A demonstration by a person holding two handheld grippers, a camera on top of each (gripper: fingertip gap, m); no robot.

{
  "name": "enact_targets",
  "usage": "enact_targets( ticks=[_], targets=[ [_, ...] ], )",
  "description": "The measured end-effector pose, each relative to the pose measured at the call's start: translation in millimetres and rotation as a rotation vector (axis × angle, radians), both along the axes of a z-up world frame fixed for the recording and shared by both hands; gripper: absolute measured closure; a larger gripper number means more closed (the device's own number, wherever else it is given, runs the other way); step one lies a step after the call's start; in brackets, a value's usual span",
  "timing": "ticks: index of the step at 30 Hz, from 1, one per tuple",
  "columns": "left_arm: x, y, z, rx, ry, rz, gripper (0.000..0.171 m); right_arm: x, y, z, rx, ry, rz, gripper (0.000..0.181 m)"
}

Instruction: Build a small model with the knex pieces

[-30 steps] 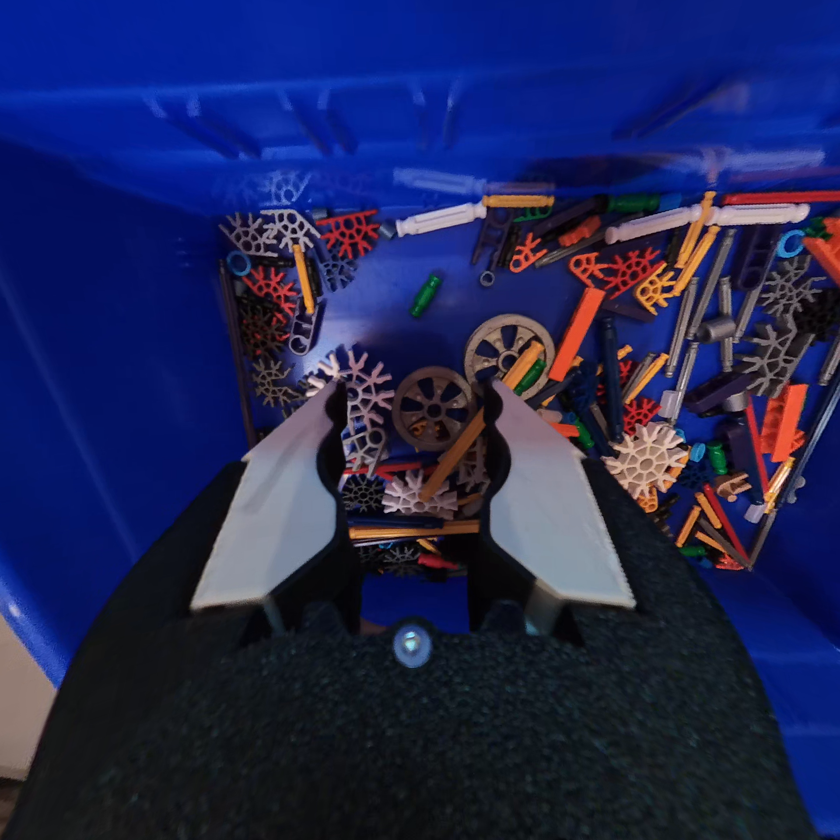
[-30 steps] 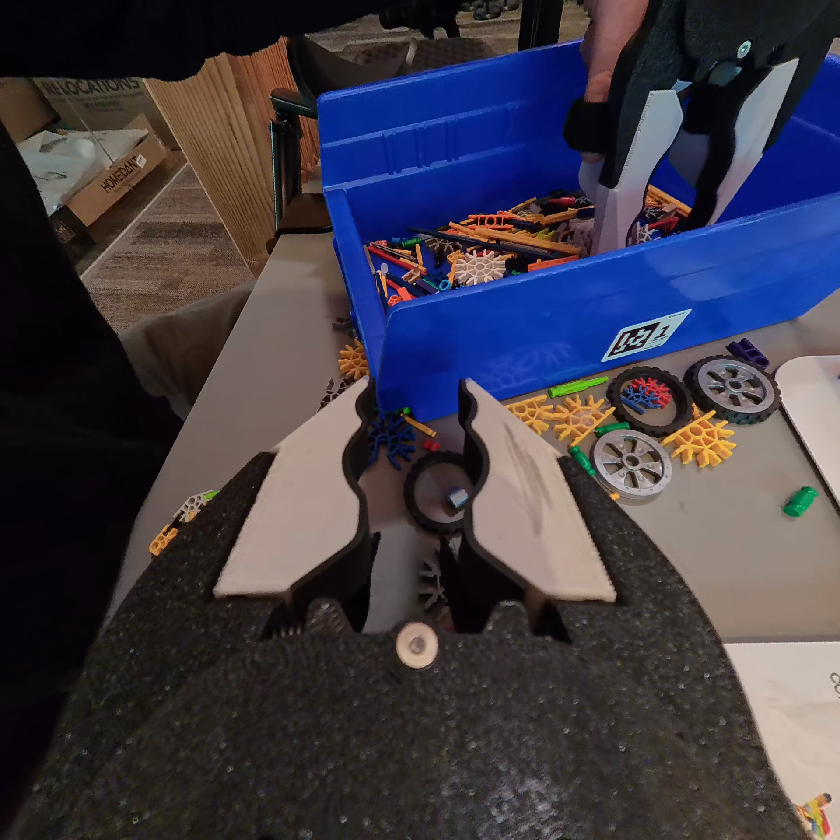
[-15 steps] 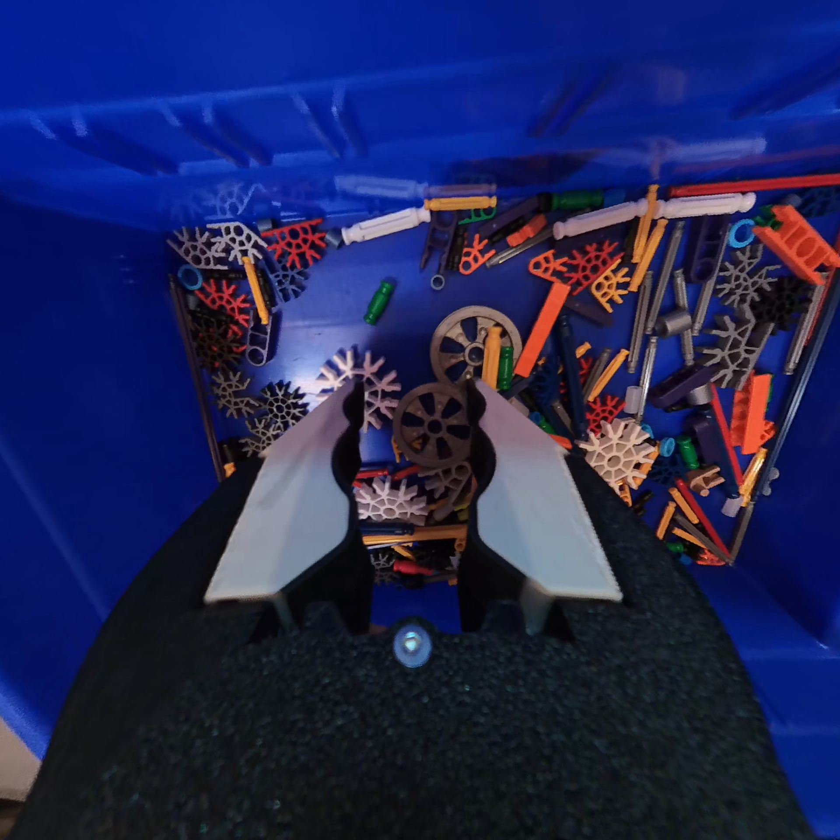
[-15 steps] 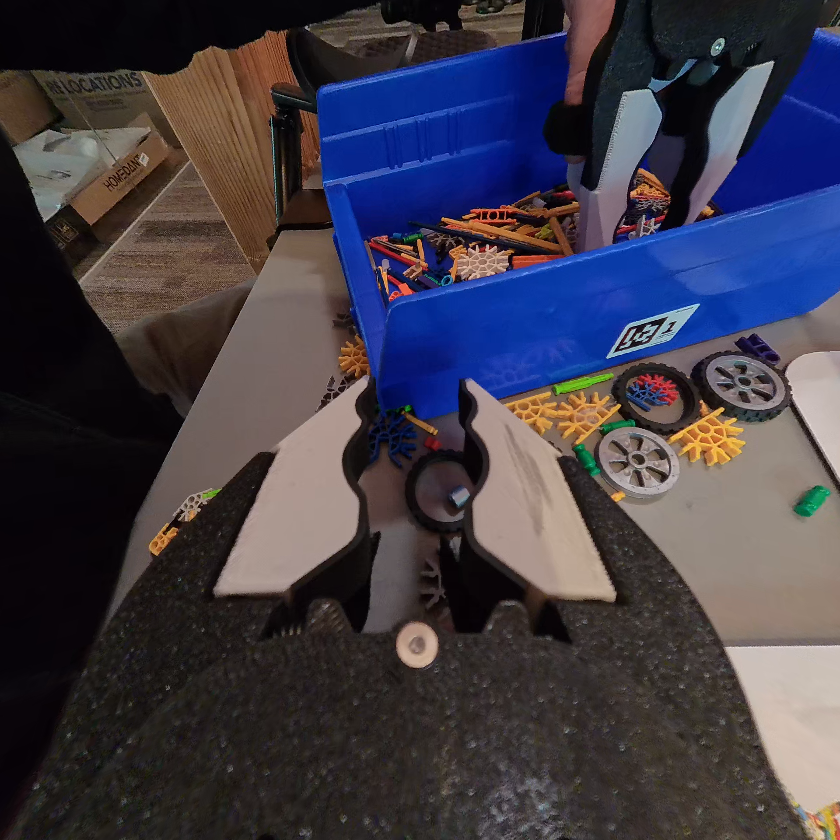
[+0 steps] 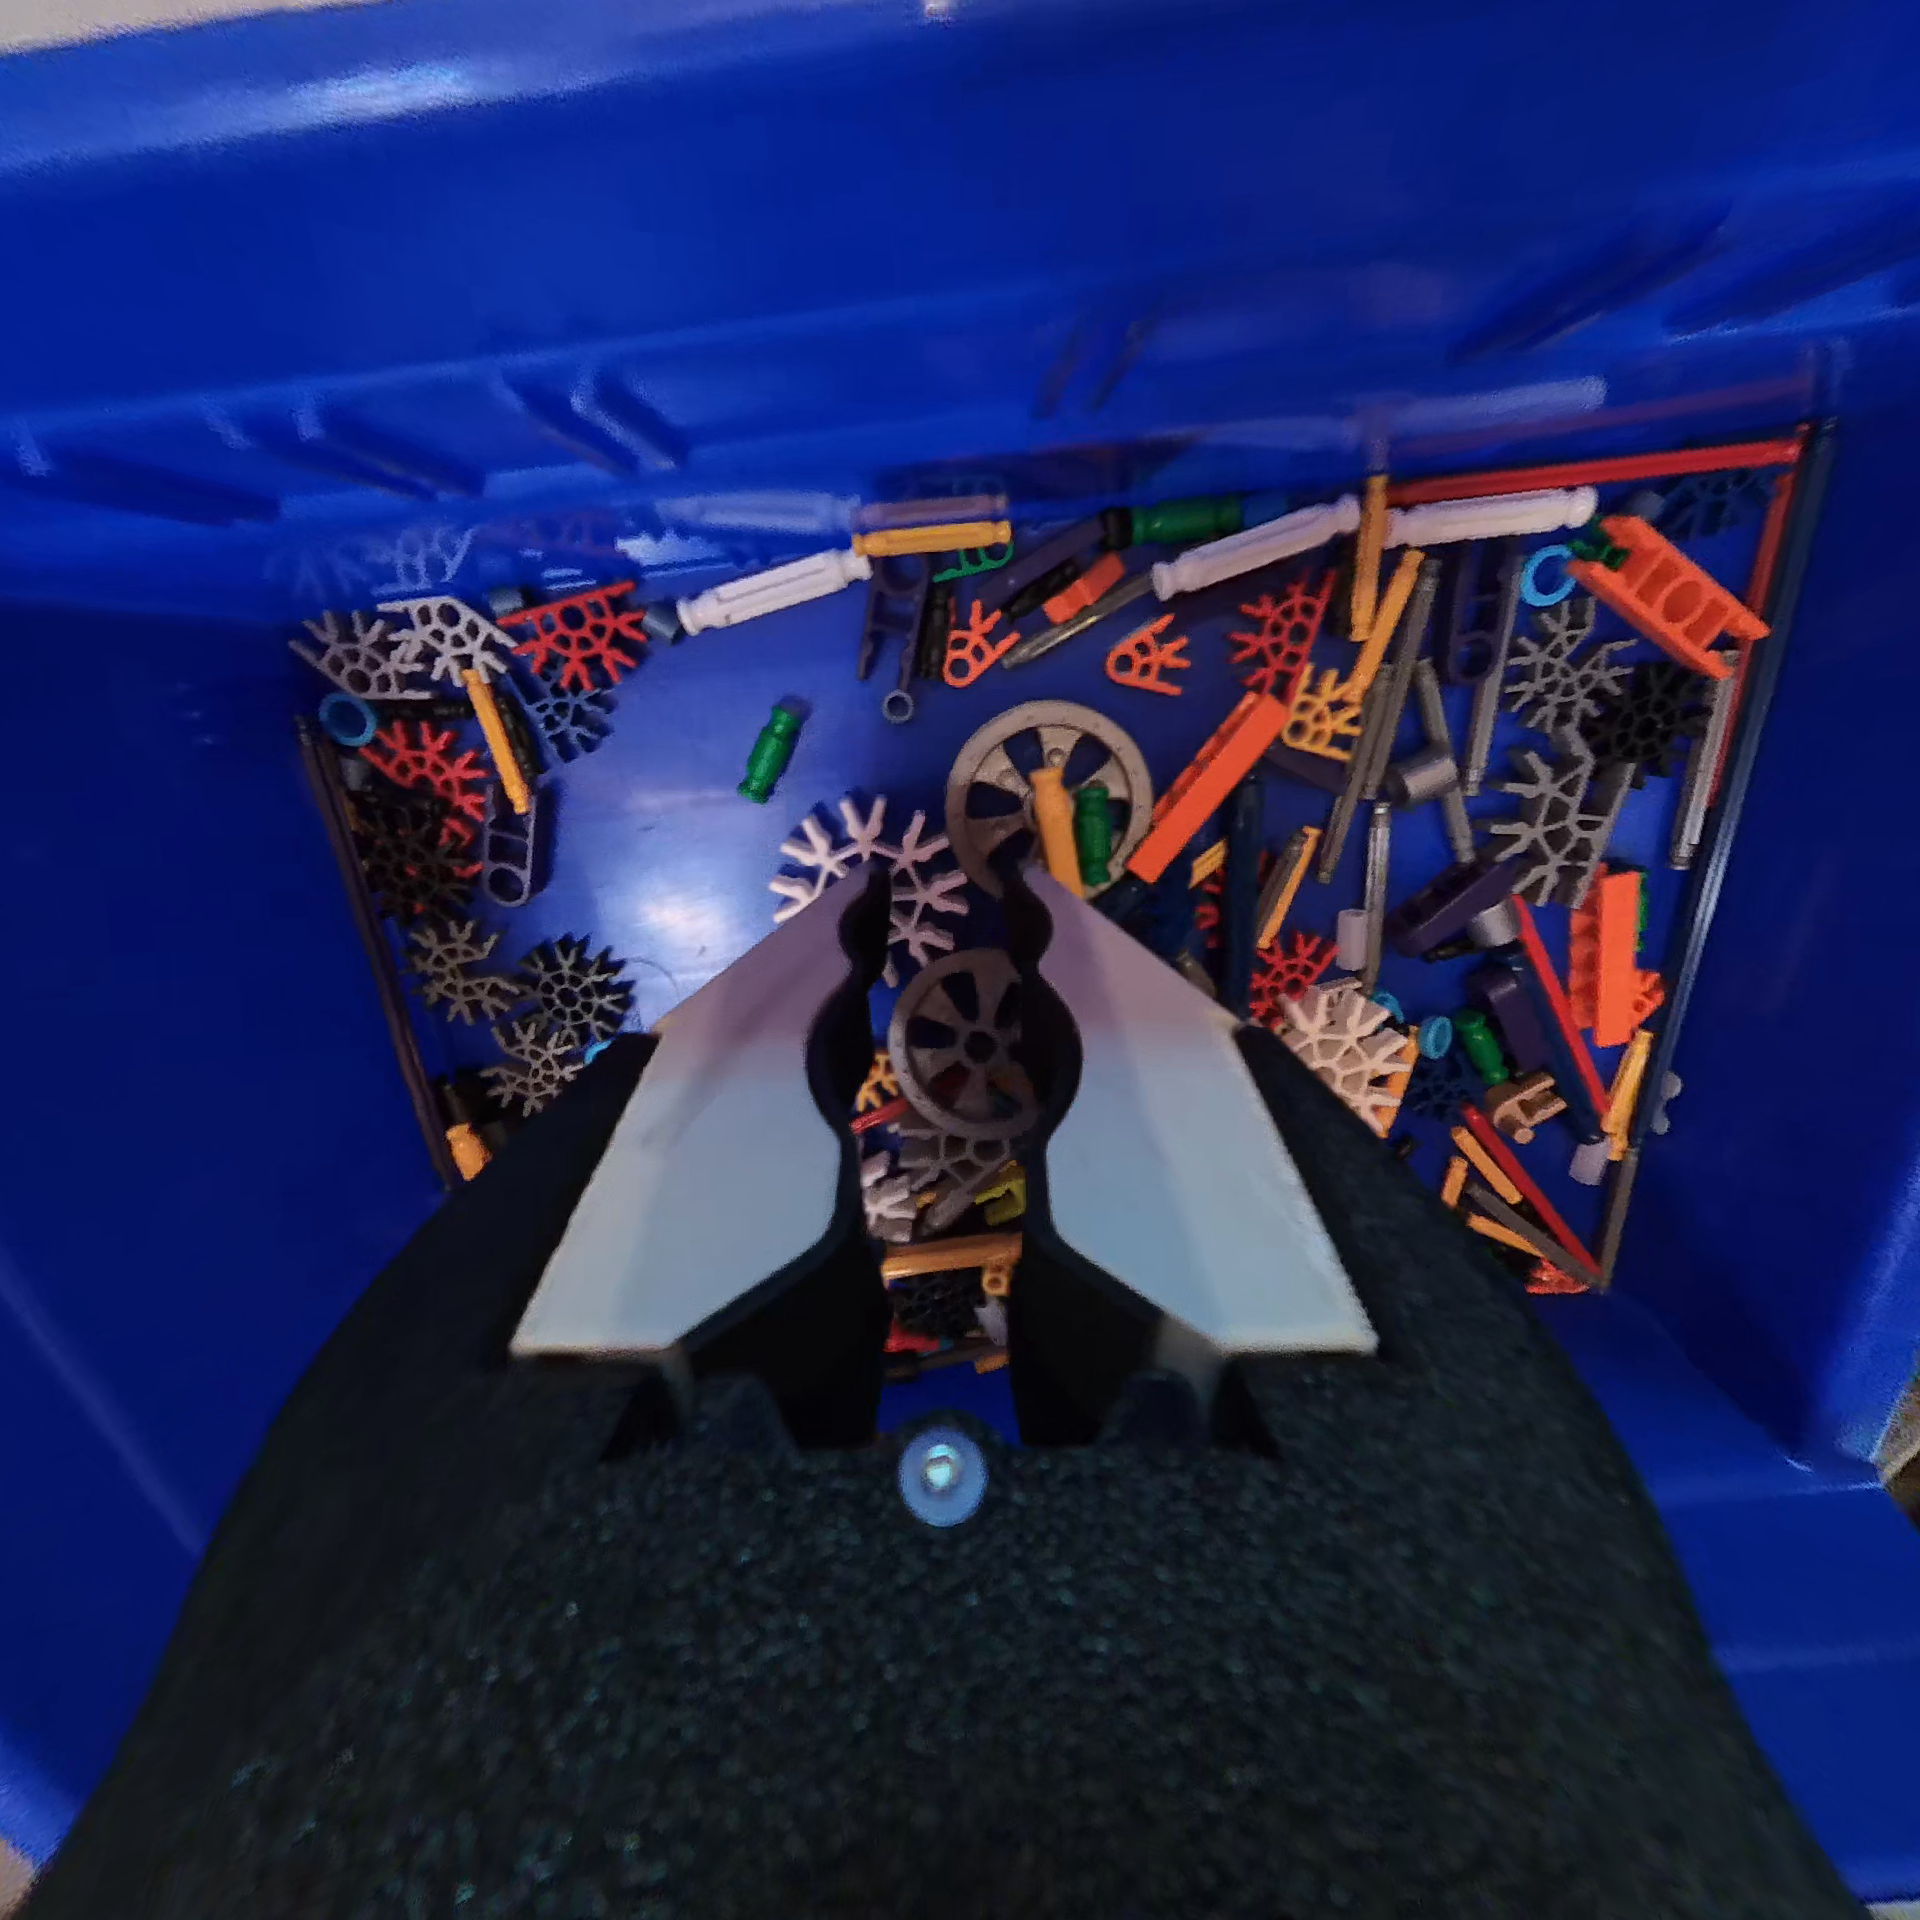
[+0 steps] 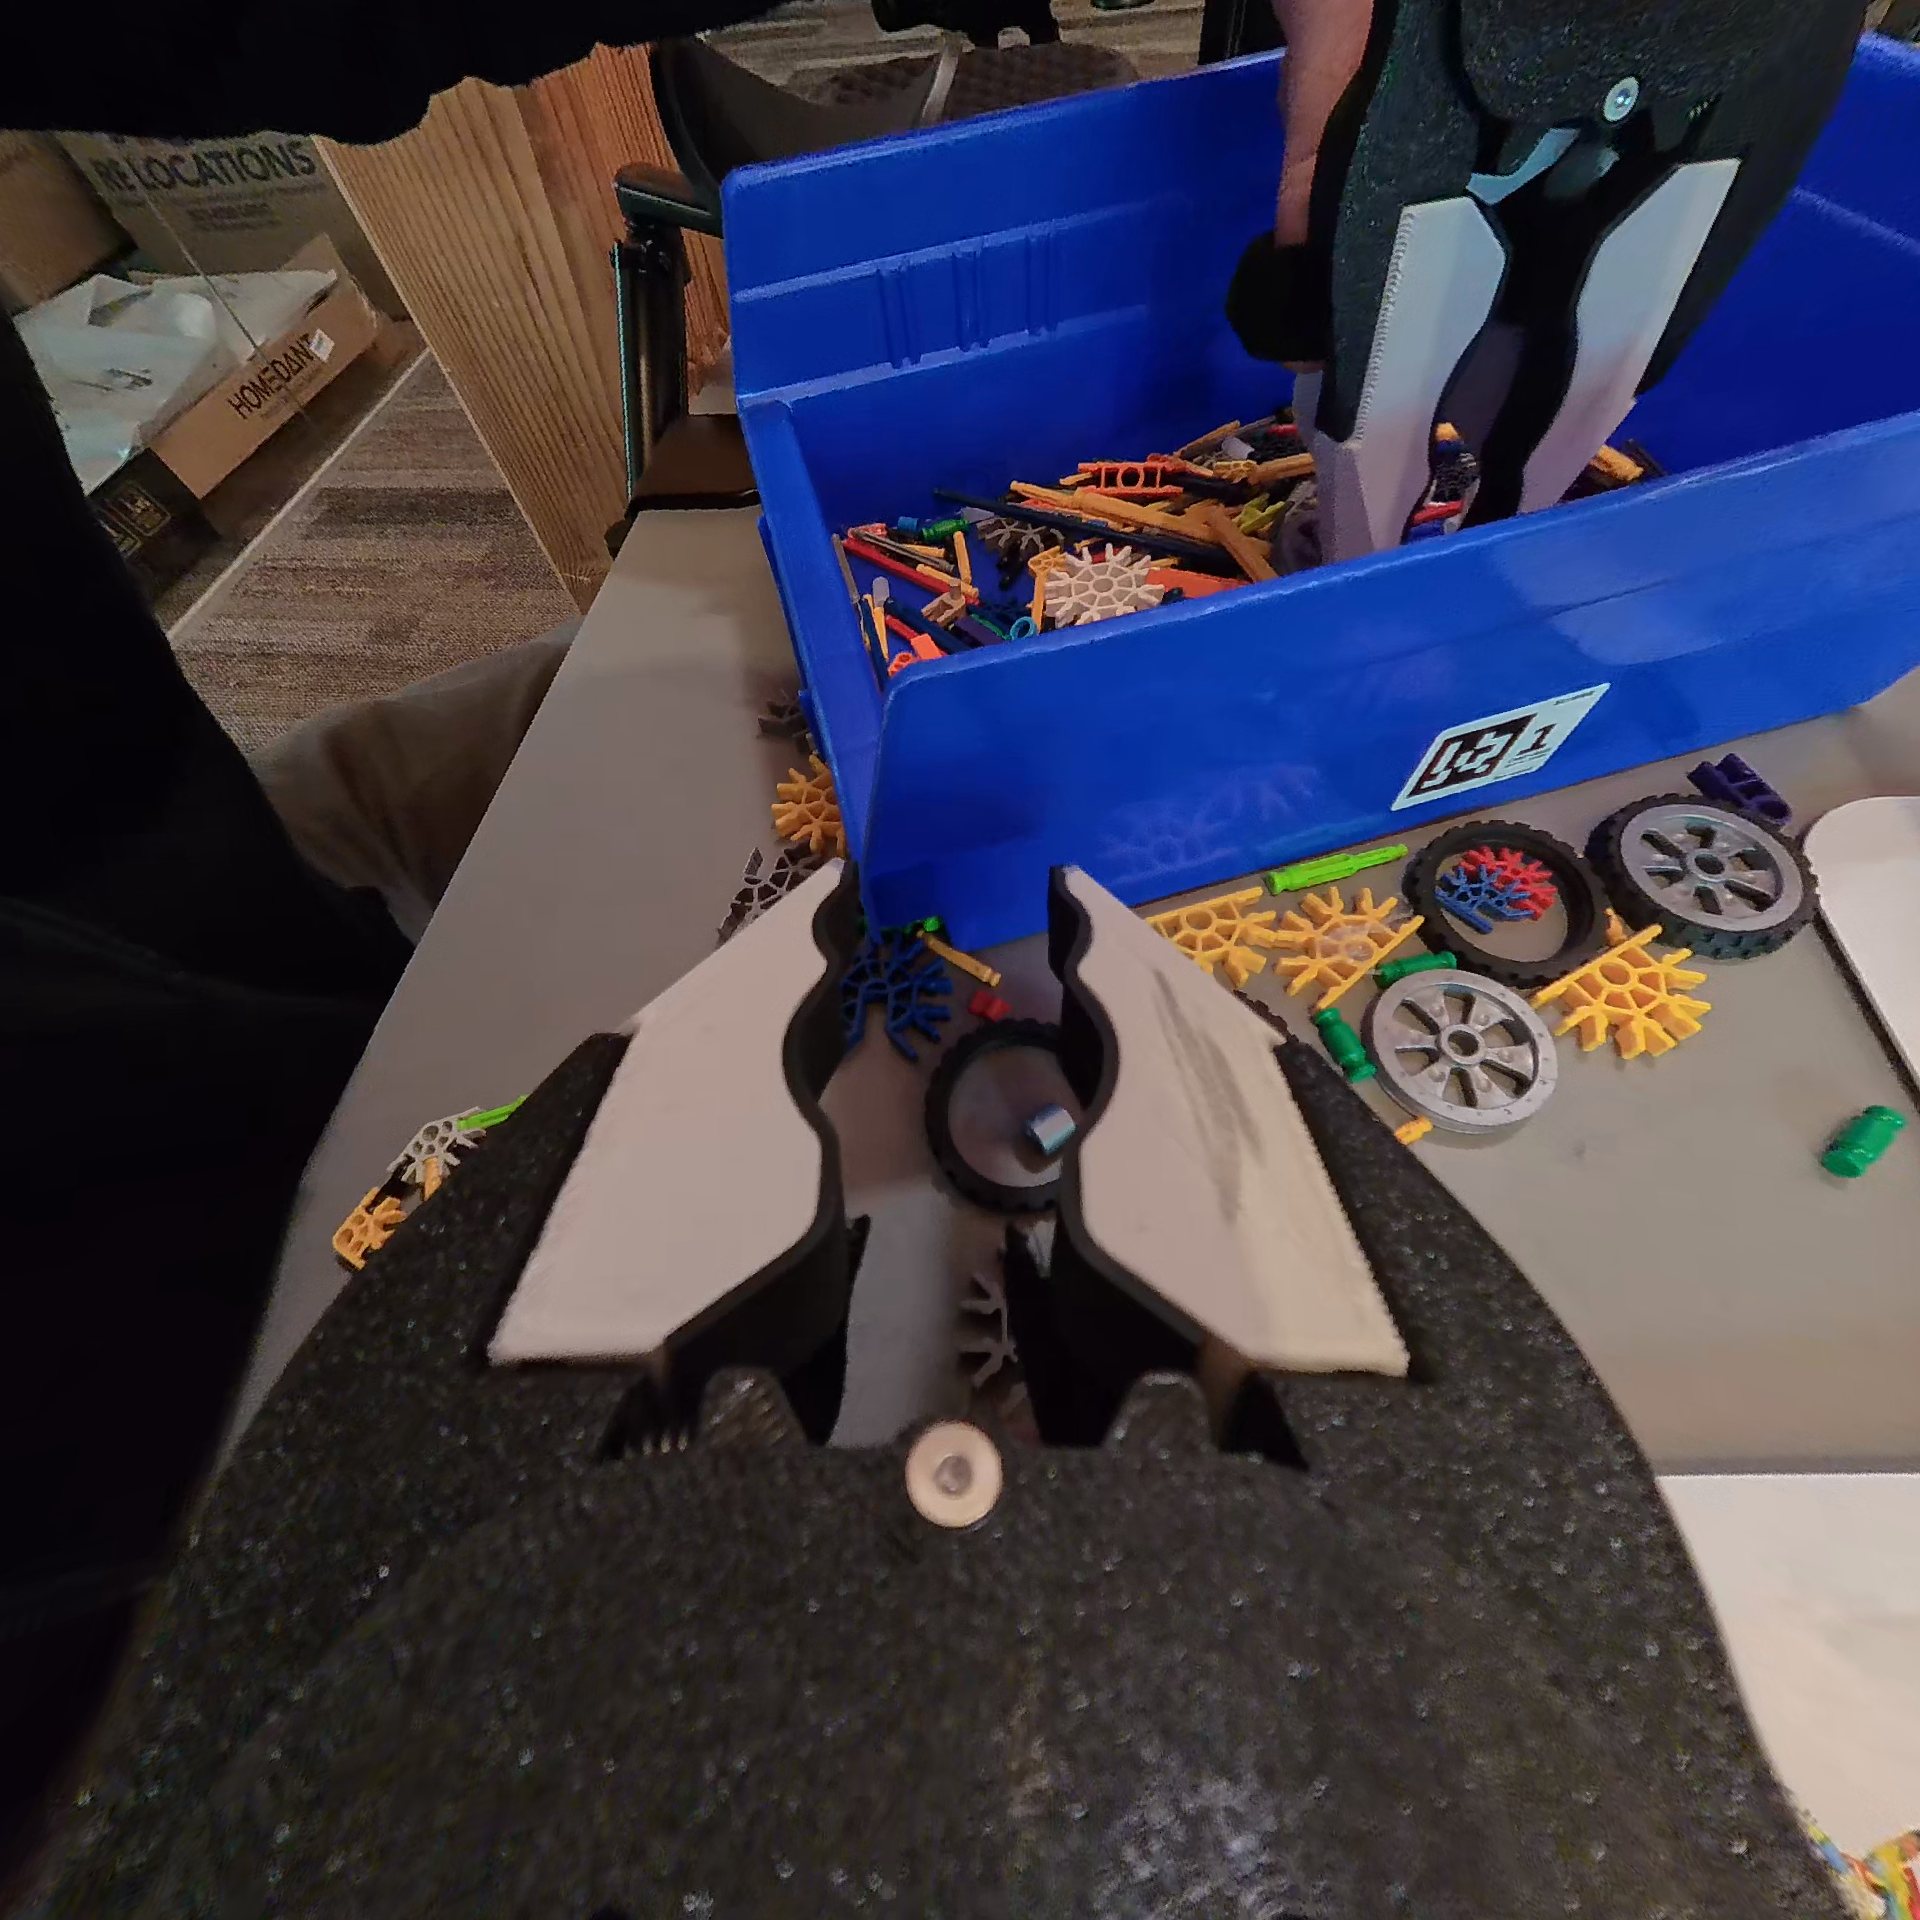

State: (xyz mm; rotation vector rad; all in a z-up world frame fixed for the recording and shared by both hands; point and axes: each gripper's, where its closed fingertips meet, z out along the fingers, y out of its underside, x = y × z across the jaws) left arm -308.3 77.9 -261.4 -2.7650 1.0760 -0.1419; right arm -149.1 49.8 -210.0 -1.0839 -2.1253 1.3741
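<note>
My left gripper is inside the blue bin, pointing down at a pile of construction-toy rods and connectors. Its jaws are drawn in on a grey spoked wheel hub, which sits in the round notch between the fingers. A white snowflake connector lies just past the tips. A second grey hub lies beyond. My right gripper is open and empty low over the grey table. A black tyre with a small blue spacer inside lies between its fingers. The left gripper also shows there, tips hidden behind the bin wall.
On the table in front of the bin lie a grey hub, a tyre holding red and blue connectors, a wheel with tyre, yellow connectors, a green rod and a white sheet. The table's left edge is close. The left gripper's tips are roughly 15 cm from the right gripper's.
My left gripper's jaws have narrowed and the grey hub now sits in their notch. In the right wrist view it has shifted left in the bin. The right gripper has barely moved.
</note>
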Motion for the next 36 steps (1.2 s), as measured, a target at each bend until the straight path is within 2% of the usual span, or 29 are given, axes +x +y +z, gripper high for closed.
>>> enact_targets(
  ticks=[4, 7, 9, 19, 23, 30, 34, 36],
  targets=[
    [10, -8, 1, -0.025, -0.034, -0.031, 0.15, 0, 0, -1, 0.001, -0.002, -0.001, 0.146],
    [10, -12, 2, -0.02, -0.024, -0.041, 0.134, 0, 1, -1, 0.002, -0.003, -0.001, 0.146],
    [8, -13, 6, -0.005, -0.026, -0.03, 0.132, 0, 1, -1, 0.001, -0.004, -0.001, 0.146],
    [-33, -15, 27, 0.018, 0.059, 0.06, 0.107, 0, 0, -3, 0.0, -0.008, 0.002, 0.146],
    [-60, -16, 28, -0.012, 0.164, 0.092, 0.104, 0, 0, -3, -0.002, -0.009, 0.003, 0.146],
    [-101, -26, 17, -0.15, 0.333, 0.12, 0.102, 0, -1, -3, -0.004, -0.01, 0.007, 0.146],
    [-104, -35, 7, -0.229, 0.351, 0.104, 0.104, 0, -1, -3, -0.005, -0.01, 0.007, 0.146],
    [-102, -34, 5, -0.228, 0.343, 0.104, 0.113, 1, 0, -3, -0.005, -0.009, 0.007, 0.146]
  ],
)
